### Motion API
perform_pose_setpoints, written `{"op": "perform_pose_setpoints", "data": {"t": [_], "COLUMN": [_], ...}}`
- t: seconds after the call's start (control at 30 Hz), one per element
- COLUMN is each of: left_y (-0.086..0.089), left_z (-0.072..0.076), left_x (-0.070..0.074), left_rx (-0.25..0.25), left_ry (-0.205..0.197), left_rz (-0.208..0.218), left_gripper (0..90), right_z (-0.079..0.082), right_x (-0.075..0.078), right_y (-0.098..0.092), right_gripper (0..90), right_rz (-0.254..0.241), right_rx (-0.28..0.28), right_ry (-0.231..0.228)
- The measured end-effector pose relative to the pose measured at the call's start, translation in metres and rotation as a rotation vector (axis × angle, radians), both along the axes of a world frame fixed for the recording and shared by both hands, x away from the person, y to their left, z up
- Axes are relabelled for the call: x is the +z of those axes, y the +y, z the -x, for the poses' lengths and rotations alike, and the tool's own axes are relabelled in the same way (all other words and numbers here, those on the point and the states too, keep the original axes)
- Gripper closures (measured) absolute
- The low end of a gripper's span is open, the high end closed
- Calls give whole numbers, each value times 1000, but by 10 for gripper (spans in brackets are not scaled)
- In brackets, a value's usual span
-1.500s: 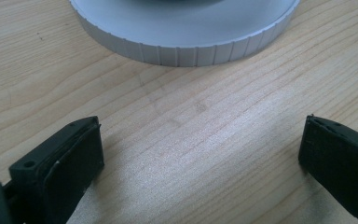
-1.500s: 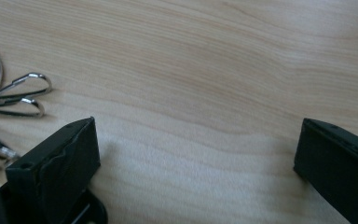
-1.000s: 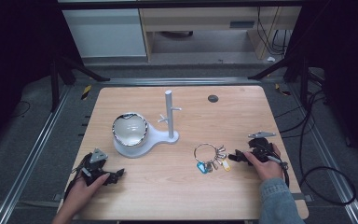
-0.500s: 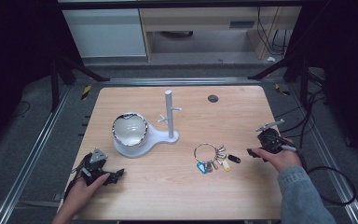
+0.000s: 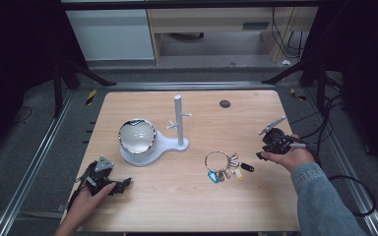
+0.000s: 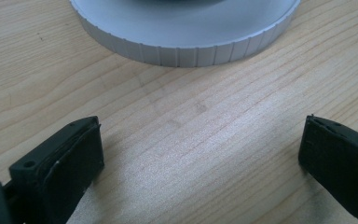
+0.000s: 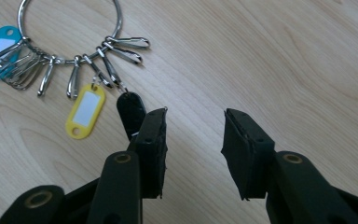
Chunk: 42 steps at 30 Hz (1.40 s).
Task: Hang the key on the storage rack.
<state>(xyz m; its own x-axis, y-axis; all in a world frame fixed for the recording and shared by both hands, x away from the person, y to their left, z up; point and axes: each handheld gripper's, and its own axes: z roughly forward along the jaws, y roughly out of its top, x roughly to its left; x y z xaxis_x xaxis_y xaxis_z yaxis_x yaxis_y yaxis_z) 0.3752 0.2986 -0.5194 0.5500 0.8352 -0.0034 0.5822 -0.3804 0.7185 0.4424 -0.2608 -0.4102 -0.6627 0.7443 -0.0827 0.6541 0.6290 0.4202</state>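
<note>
A metal key ring lies on the wooden table, right of centre. In the right gripper view its clips carry a blue tag, a yellow tag and a black tag. My right gripper hovers above the table just right of the ring. Its jaws have just been closing and stand open with nothing between them; the left jaw covers the end of the black tag. My left gripper rests at the front left, open, facing the ribbed base of a white stand.
The stand's round base holds a shiny bowl-like disc, and short pegs stick out from its post. A dark round grommet sits at the back right of the table. Metal rails run along both sides.
The right gripper has lifted off the table and drawn back to the right, away from the key ring, and its jaws have narrowed. The left gripper has stayed put.
</note>
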Motion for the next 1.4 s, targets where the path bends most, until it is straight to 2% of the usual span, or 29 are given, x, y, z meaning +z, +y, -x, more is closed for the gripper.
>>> {"op": "perform_pose_setpoints", "data": {"t": [0.43, 0.57, 0.8, 1.03, 1.17, 1.4], "left_y": [0, 0, 0, 0, 0, 0], "left_z": [0, 0, 0, 0, 0, 0], "left_x": [0, 0, 0, 0, 0, 0], "left_rx": [0, 0, 0, 0, 0, 0], "left_ry": [0, 0, 0, 0, 0, 0], "left_rz": [0, 0, 0, 0, 0, 0], "left_gripper": [0, 0, 0, 0, 0, 0], "right_z": [-13, -18, -31, -40, -42, -42], "right_x": [-8, -15, -29, -38, -42, -44], "right_y": [30, 43, 65, 81, 85, 88], "right_gripper": [764, 761, 740, 737, 738, 768], "right_rz": [27, 50, 126, 186, 211, 228], "right_rx": [122, 158, 226, 270, 290, 306], "right_ry": [37, 60, 96, 124, 138, 160]}}
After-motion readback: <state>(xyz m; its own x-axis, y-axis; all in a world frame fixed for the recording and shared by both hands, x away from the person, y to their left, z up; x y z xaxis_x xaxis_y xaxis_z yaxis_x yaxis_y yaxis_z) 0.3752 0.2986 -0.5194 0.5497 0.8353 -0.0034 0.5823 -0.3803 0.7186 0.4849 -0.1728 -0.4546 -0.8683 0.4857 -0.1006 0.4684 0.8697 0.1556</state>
